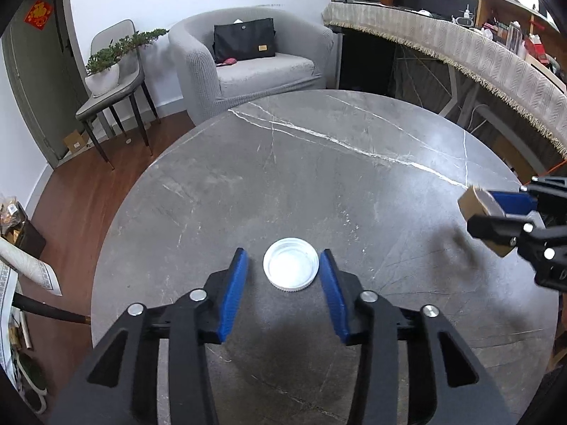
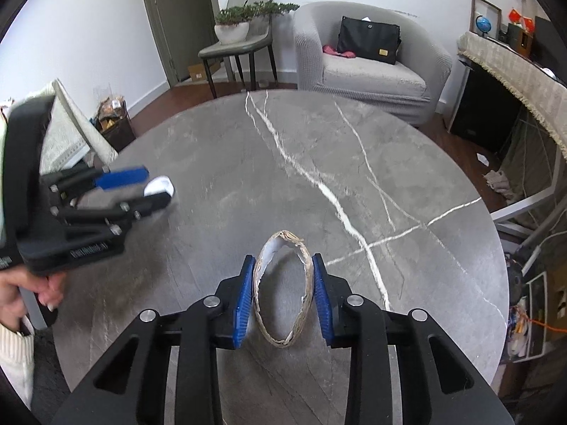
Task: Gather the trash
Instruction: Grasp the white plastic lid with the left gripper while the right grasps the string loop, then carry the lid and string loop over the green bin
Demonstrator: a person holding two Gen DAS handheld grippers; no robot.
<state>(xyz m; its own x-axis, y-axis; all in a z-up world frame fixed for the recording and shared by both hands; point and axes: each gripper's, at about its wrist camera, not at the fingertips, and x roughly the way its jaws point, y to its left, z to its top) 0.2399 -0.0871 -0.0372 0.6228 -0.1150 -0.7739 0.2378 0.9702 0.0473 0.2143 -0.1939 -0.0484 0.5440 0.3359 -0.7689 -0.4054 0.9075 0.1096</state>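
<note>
A white plastic lid [image 1: 291, 264] lies rim-up on the grey marble table [image 1: 319, 163]. My left gripper [image 1: 283, 265] is open with its blue pads on either side of the lid, not touching it. It also shows at the left of the right wrist view [image 2: 152, 186], with the lid [image 2: 159, 186] between its fingers. My right gripper [image 2: 283, 276] is shut on a brown cardboard tape core [image 2: 283, 294], squeezed into an oval and held above the table. The core also shows at the right edge of the left wrist view [image 1: 475, 203], in the right gripper [image 1: 492, 209].
A grey armchair [image 1: 248, 67] with a black bag stands beyond the table. A chair with a potted plant [image 1: 106, 67] is left of it. A cloth-covered desk [image 1: 460, 46] runs along the right. Boxes and bags [image 2: 113, 120] sit on the floor.
</note>
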